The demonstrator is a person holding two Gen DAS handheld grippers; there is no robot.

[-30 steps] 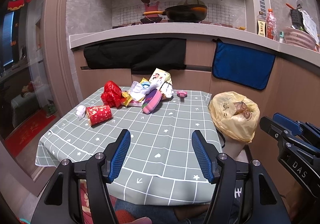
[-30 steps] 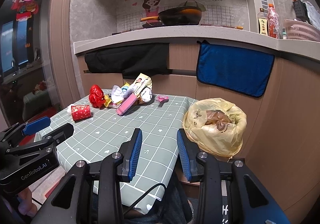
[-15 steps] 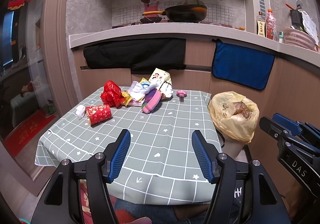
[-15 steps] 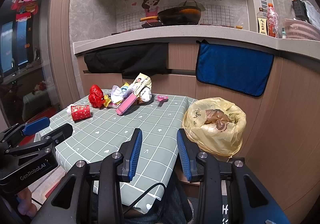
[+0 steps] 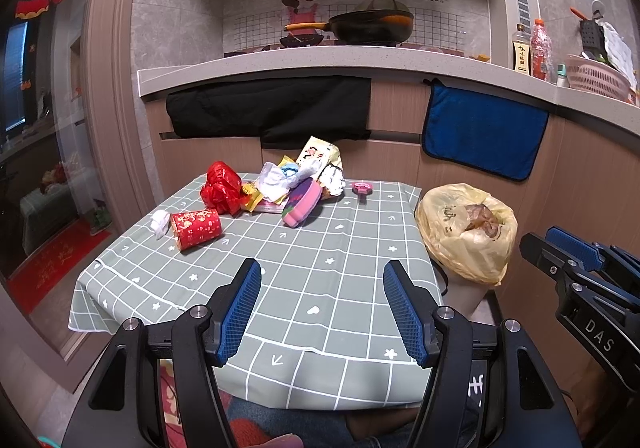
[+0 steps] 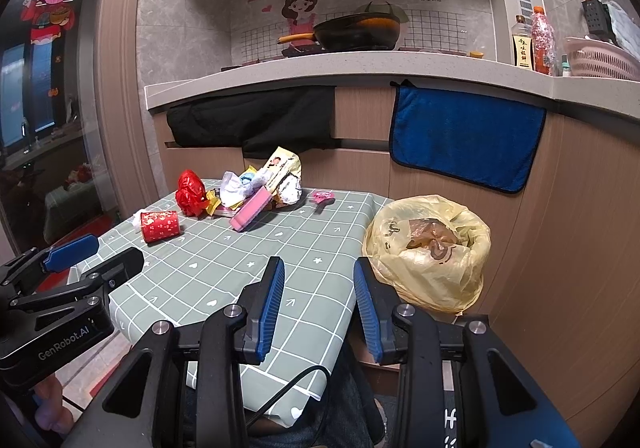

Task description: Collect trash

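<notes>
Trash (image 5: pixel 276 188) lies heaped at the far side of the surface (image 5: pixel 304 288), which is covered with a grey-green checked cloth. The heap holds a crumpled red plastic bag (image 5: pixel 221 188), white tissue and wrappers, a cream snack packet (image 5: pixel 318 156) standing behind them, and a pink and purple block (image 5: pixel 303 203) leaning at the front. A red printed cup (image 5: pixel 196 229) lies on its side apart from the heap, toward the left edge, with a white wad (image 5: pixel 160 222) touching its far end. A small pink item (image 5: pixel 362 188) sits alone just right of the heap; what it is cannot be made out. Beside the surface's right edge stands a bin lined with a yellow bag (image 5: pixel 466 234), brownish scraps showing inside; the bin under the liner is mostly hidden.

The left hand-held gripper (image 5: pixel 322 306) hovers over the near edge with its jaws spread wide, nothing between them. The right hand-held gripper (image 6: pixel 319 306) is also parted and empty, held by the near right corner, its own lower body cut off by the frame.
</notes>
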